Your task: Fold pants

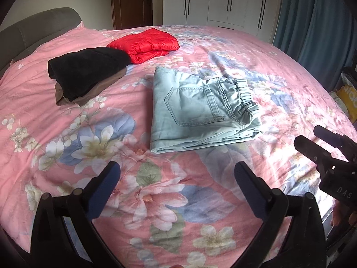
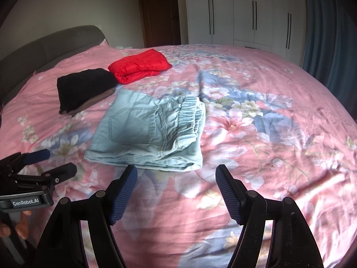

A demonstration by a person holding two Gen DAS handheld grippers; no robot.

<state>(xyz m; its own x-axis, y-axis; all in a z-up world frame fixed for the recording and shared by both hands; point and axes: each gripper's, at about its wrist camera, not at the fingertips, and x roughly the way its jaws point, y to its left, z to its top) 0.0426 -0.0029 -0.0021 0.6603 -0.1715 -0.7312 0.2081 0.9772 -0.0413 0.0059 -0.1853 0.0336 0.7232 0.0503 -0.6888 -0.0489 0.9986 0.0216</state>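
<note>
Light blue pants (image 1: 196, 109) (image 2: 147, 134) lie folded into a compact rectangle on the pink floral bedspread (image 1: 156, 201), back pocket up and elastic waistband toward the right. My left gripper (image 1: 176, 167) hovers above the bedspread just short of the pants' near edge, open wide with nothing between its blue pads. My right gripper (image 2: 176, 169) also stands open and empty, close to the pants' near edge. Each gripper shows in the other's view: the right one (image 1: 312, 143) at the right edge, the left one (image 2: 60, 160) at the left edge, held by a hand.
A folded black garment on a brown one (image 1: 87, 69) and a folded red jacket (image 1: 145, 44) lie beyond the pants. A grey headboard (image 1: 33, 26) is at the left. White wardrobes (image 1: 214, 0), a blue curtain (image 1: 312, 33) and a yellow bag (image 1: 348, 98) lie past the bed.
</note>
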